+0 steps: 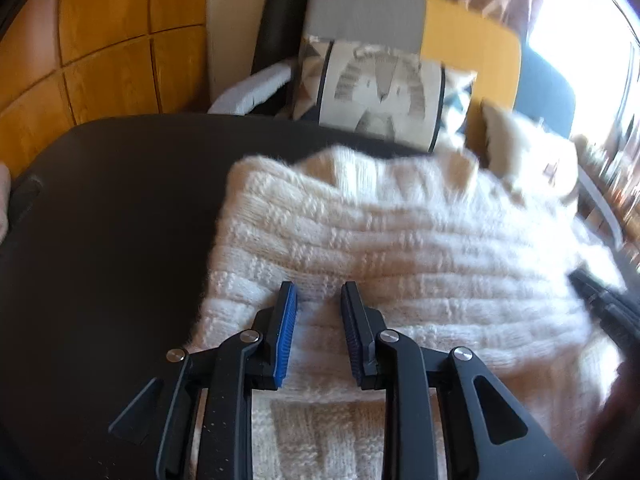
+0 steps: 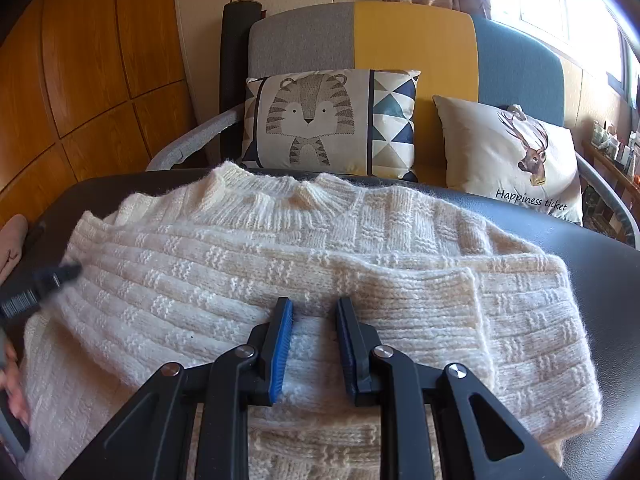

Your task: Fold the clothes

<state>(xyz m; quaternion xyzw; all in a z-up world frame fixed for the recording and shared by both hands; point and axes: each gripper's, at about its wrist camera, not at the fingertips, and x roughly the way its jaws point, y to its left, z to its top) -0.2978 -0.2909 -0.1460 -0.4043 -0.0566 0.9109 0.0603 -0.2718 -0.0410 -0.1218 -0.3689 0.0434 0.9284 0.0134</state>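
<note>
Over the near part of the cream sweater (image 2: 304,248), the right tongs (image 2: 314,312) stand narrowly parted with nothing between the blue pads, only knit below them. A folded sleeve cuff (image 2: 448,284) lies just beyond the tips. The left tongs (image 1: 318,296) hover the same way, narrow and empty, above the sweater's left half; from the right wrist camera they show blurred at the far left edge (image 2: 40,284). The sweater lies spread on the dark table (image 1: 120,208), its collar toward the far edge. Behind the table stands a grey, yellow and blue sofa (image 2: 412,36) with a tiger cushion (image 2: 320,120) and a deer cushion (image 2: 516,156).
</note>
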